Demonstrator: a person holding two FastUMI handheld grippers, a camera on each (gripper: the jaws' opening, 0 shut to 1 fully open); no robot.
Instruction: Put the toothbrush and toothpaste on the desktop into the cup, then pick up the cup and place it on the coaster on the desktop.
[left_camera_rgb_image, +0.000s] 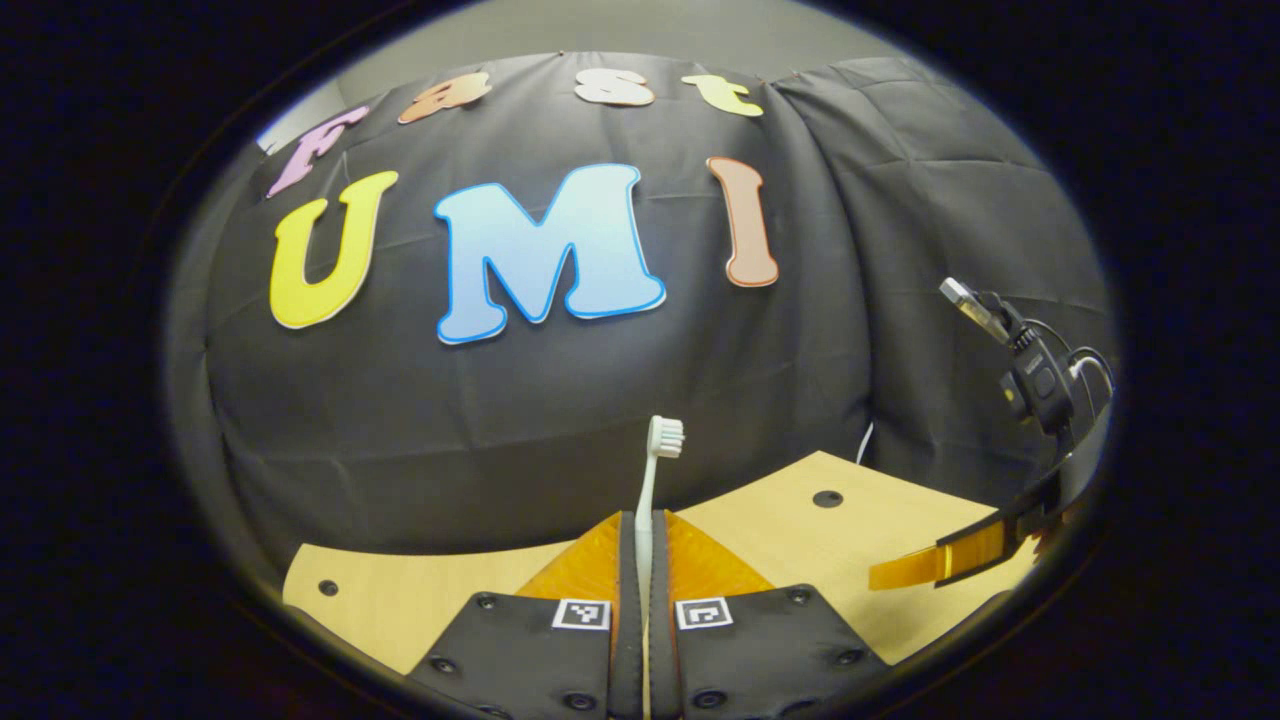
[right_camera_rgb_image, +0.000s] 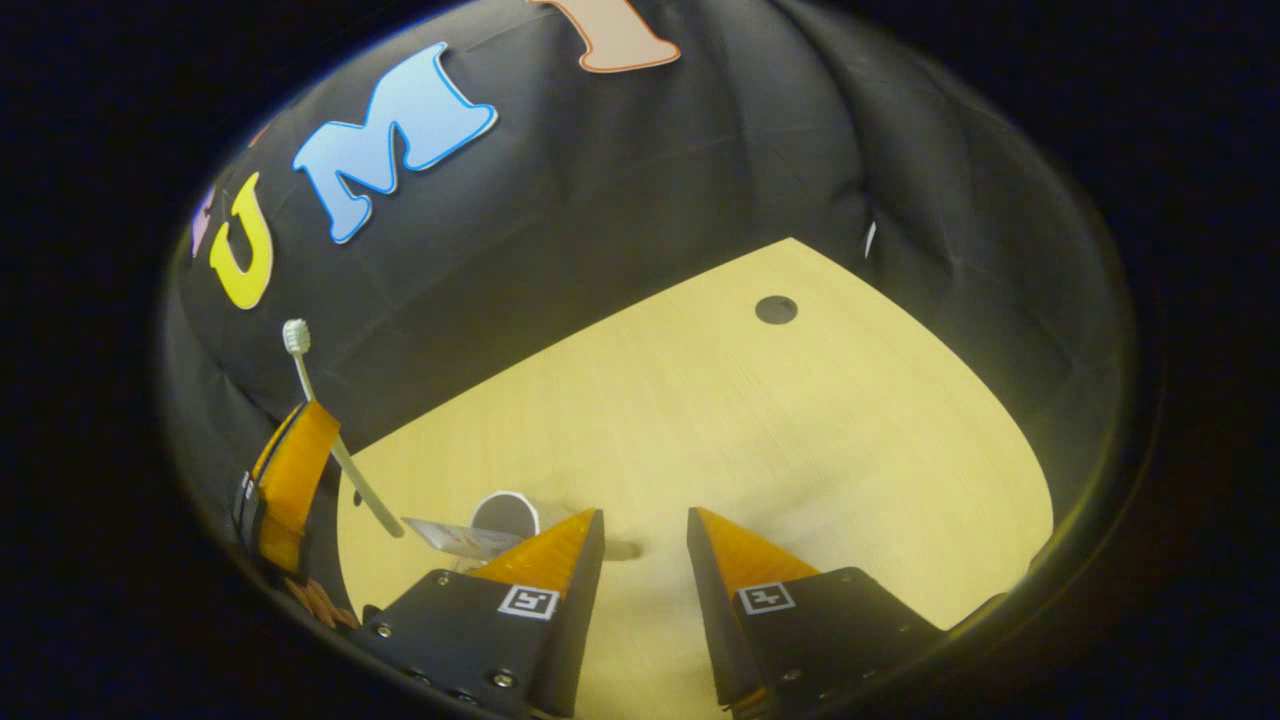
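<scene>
My left gripper (left_camera_rgb_image: 645, 520) is shut on a white toothbrush (left_camera_rgb_image: 660, 445), which stands upright with its bristle head above the fingertips. In the right gripper view, that left gripper (right_camera_rgb_image: 300, 440) hangs at the left with the toothbrush (right_camera_rgb_image: 345, 455) slanting down, its lower end close to a white cup (right_camera_rgb_image: 505, 512). A toothpaste tube (right_camera_rgb_image: 455, 538) lies at the cup's mouth, partly hidden behind my finger; whether it is inside I cannot tell. My right gripper (right_camera_rgb_image: 645, 525) is open above the table with nothing between its fingers. It also shows at the right edge of the left gripper view (left_camera_rgb_image: 900, 570).
The light wooden tabletop (right_camera_rgb_image: 760, 450) has a dark round hole (right_camera_rgb_image: 775, 309) near its far corner and another hole (left_camera_rgb_image: 327, 587) at the left. The black cloth wall rises right behind the table's far edges.
</scene>
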